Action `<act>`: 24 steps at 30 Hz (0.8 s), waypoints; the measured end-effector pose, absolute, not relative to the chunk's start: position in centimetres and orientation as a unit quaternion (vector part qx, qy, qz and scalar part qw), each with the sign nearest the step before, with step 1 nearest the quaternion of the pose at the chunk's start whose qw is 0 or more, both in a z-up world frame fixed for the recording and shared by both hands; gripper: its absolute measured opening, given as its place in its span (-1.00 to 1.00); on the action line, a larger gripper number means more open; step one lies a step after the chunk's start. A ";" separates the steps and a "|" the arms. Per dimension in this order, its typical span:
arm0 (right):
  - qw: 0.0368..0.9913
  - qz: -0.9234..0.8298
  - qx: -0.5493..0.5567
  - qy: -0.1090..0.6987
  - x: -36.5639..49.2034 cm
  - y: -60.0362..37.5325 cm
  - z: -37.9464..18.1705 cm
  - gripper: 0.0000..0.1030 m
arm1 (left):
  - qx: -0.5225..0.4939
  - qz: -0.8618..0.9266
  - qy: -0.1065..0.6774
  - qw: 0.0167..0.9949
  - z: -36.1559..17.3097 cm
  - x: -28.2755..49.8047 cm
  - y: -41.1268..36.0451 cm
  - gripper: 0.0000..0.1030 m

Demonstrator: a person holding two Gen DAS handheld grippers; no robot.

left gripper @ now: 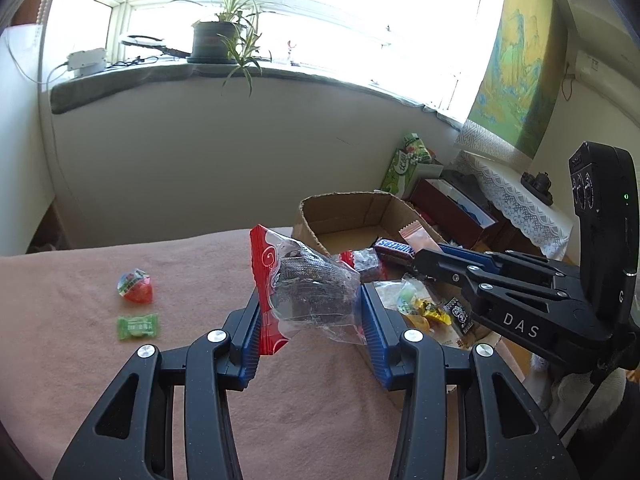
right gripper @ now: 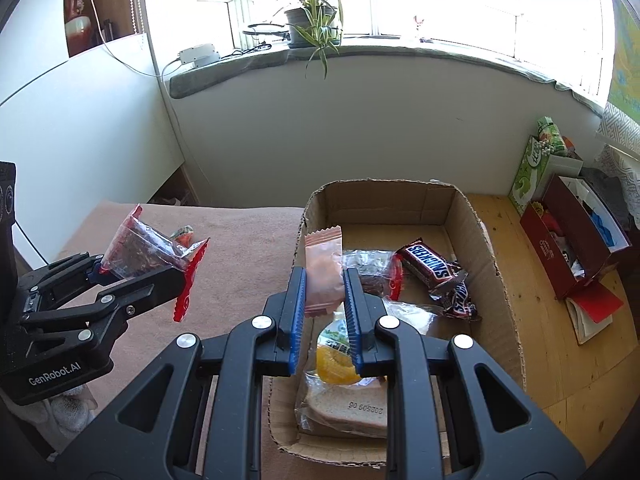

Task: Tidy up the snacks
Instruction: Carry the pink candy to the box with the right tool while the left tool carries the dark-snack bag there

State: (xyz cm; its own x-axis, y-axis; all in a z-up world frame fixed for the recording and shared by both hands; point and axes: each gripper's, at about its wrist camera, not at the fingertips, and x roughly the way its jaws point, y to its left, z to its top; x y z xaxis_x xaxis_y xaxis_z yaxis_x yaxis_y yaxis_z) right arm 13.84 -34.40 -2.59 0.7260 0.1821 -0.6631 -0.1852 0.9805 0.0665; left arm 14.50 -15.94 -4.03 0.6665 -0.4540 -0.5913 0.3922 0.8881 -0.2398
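My left gripper [left gripper: 310,306] is shut on a clear, red-edged packet with a dark brown cake [left gripper: 312,292] and holds it above the pinkish cloth [left gripper: 200,272]. From the right wrist view this left gripper [right gripper: 140,270] and its cake packet [right gripper: 148,248] hang left of the cardboard box [right gripper: 384,190]. Over the box, my right gripper [right gripper: 324,288] is shut on a pink sachet [right gripper: 323,264]; the same right gripper [left gripper: 426,262] and pink sachet [left gripper: 416,236] show beside the cardboard box [left gripper: 340,202]. Inside lie Snickers bars [right gripper: 430,264], another cake packet [right gripper: 372,272], a yellow snack [right gripper: 336,364] and wrapped bread [right gripper: 344,408].
A red-and-green candy [left gripper: 136,286] and a green wrapped candy [left gripper: 138,326] lie on the cloth at the left. Right of the box, on wooden boards, stand green cartons [right gripper: 532,172] and an open red box [right gripper: 576,248]. A potted plant [right gripper: 316,24] sits on the windowsill.
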 end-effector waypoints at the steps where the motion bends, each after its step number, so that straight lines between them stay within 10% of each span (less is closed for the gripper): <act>1: 0.929 0.096 -0.001 0.357 14.0 -34.9 -2.6 -0.63 | -0.044 -0.236 0.337 0.910 -4.0 14.5 -16.4 -0.16; 24: 0.921 0.068 0.014 0.383 21.2 -41.1 -3.7 -0.63 | -0.025 -0.288 0.352 0.890 -4.3 15.3 -24.0 -0.16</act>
State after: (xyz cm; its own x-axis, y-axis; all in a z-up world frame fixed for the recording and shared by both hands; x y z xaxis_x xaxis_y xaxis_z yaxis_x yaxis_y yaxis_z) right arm 21.20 -41.10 -3.66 0.6968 0.1363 -0.7042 -0.1142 0.9903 0.0787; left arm 15.31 -23.96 -4.34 0.5858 -0.5310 -0.6123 0.4960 0.8324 -0.2474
